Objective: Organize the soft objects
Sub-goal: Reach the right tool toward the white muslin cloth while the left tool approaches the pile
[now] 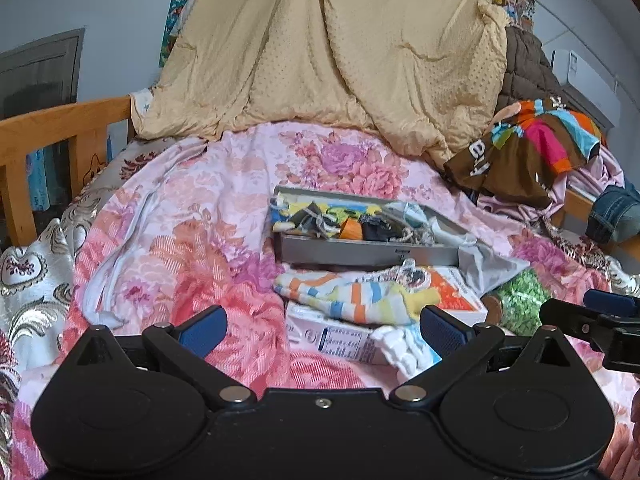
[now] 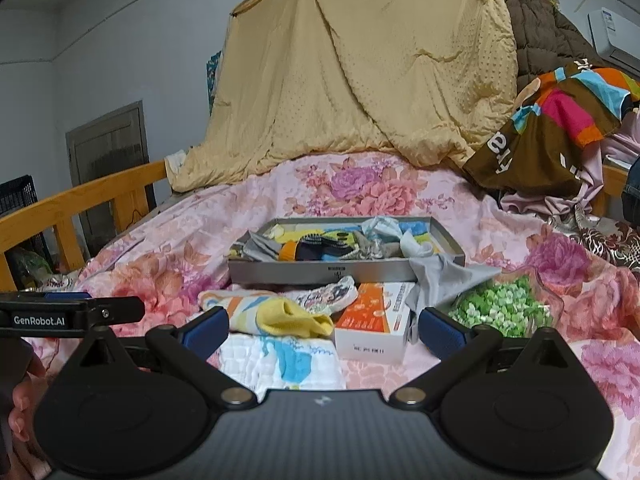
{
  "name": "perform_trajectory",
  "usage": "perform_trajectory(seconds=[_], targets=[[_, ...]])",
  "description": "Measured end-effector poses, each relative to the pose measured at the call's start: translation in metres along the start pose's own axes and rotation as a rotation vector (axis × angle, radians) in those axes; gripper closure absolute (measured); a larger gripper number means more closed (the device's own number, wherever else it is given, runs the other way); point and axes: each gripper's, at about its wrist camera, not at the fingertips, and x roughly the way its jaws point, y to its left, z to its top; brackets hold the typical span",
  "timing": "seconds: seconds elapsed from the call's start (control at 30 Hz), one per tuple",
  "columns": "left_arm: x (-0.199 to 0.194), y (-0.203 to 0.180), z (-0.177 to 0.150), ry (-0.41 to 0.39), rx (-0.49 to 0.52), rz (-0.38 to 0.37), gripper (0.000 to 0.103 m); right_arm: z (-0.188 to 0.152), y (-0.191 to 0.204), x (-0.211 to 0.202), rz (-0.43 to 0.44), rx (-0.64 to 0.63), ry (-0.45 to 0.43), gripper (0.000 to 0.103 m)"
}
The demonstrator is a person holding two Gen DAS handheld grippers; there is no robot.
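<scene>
A grey shallow box (image 1: 360,254) (image 2: 320,274) holding several socks and small cloths sits mid-bed on the pink floral quilt (image 1: 180,240) (image 2: 168,256). In front of it lies a striped sock (image 1: 352,292) and a yellow sock (image 2: 292,316), resting over an orange-and-white carton (image 2: 372,326) (image 1: 452,292) and a white quilted cloth (image 2: 280,360). My left gripper (image 1: 322,328) hovers open just short of the striped sock, nothing between its fingers. Wide open too, my right gripper (image 2: 322,330) faces the yellow sock and carton. Each gripper shows at the edge of the other's view.
A bag of green pieces (image 2: 500,312) (image 1: 520,300) lies right of the carton. A tan blanket (image 1: 320,48) hangs behind the bed, with a colourful brown garment (image 1: 532,148) heaped at right. A wooden bed rail (image 1: 60,128) runs along the left. A hand (image 2: 20,400) shows at the lower left.
</scene>
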Motion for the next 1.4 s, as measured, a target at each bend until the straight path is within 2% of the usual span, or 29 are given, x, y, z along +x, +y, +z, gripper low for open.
perform_trajectory(seconds=[0.33,0.57,1.0,1.4], targets=[[0.007,0.008,-0.009,0.079,-0.025,0.029,0.001,-0.009,0.006,0.01,0.012,-0.013,0.054,0.0],[0.01,0.008,-0.012,0.101,-0.008,0.053,0.001,-0.013,0.01,0.016,0.031,-0.028,0.085,0.0],[0.02,0.015,-0.012,0.153,-0.047,0.086,0.001,-0.021,0.015,0.034,0.084,-0.019,0.168,0.0],[0.03,0.018,-0.012,0.166,-0.087,0.077,0.001,-0.029,0.019,0.054,0.062,-0.055,0.225,0.0]])
